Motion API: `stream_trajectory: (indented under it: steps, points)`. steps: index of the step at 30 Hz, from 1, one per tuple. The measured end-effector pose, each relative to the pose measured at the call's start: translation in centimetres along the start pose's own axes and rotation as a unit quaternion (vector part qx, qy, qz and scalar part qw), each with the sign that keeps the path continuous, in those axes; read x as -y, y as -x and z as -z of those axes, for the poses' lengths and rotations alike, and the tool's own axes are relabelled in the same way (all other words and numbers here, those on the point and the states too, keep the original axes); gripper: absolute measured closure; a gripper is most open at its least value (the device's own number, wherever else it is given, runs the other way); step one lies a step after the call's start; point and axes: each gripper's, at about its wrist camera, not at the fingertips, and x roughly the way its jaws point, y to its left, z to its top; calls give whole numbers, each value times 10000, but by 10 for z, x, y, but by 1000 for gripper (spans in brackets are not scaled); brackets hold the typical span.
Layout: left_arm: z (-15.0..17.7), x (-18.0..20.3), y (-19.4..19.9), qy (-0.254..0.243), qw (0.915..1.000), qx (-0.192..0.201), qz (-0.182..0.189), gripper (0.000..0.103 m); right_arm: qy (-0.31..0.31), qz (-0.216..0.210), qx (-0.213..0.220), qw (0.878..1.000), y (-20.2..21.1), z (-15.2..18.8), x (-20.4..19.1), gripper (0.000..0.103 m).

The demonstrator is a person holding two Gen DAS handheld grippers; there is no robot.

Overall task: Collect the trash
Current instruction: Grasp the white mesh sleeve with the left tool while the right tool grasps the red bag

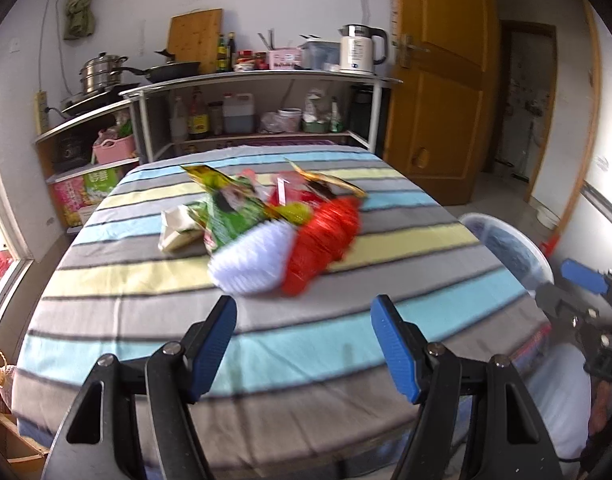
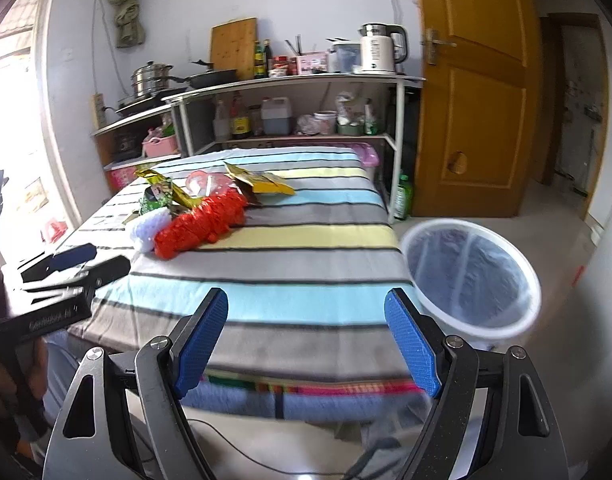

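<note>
A crumpled cream paper wad (image 1: 177,229) at the left edge of the trash pile is shown only in the left wrist view. In the right wrist view a green bottle (image 2: 403,197) is seen on the floor at centre right, and the white bin (image 2: 472,280) is shown whole at right centre, beside the table; in the left wrist view only part of the bin (image 1: 510,248) is visible at the right edge.

The table is covered with a cloth (image 1: 266,344) striped in grey, pale blue and yellow. Behind it, in the upper centre, metal shelves (image 1: 258,112) loaded with bottles and pots are seen, with a white kettle (image 1: 360,49) on top and a wooden door (image 1: 438,80) at upper right.

The trash lies heaped in the middle of the frame: red netting (image 1: 324,236) of crinkled mesh, white foam netting (image 1: 252,260) touching it, a glossy green wrapper (image 1: 230,208) and a flat yellow packet (image 1: 330,180) behind.

The left gripper (image 1: 304,344) is held wide apart at lower centre, short of the pile, with nothing between its ribbed blue pads. The right gripper (image 2: 306,340) is likewise spread wide and empty, above the table's near edge.
</note>
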Motion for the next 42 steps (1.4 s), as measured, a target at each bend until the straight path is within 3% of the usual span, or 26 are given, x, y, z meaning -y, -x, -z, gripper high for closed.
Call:
stream_trajectory:
  steps: [5,12,20,25,29,34,42]
  points:
    - [-21,-27,-23,183,9997,34,-154,31,113,-265,-58,9996,-30,-20,-13,22]
    - [-33,-50,-61,330,9992,-220,-54,28,339,-447,-133,9983,-65,-36,-32,22]
    - [-34,-51,-82,378,9978,-395,370,28,378,-608,-303,9970,-104,-52,-49,22]
    - [-31,-53,-92,385,9968,-548,444,29,296,-747,-492,9956,-129,-60,-56,22]
    - [-25,-56,-93,375,9964,-572,497,36,228,-898,-630,9937,-145,-65,-63,22]
    - [-20,-56,-88,320,9969,-492,529,53,110,-1071,-737,9915,-161,-74,-74,22]
    - [-18,-61,-83,382,9966,-380,622,61,-533,-1358,-1269,9811,-190,-81,-74,30]
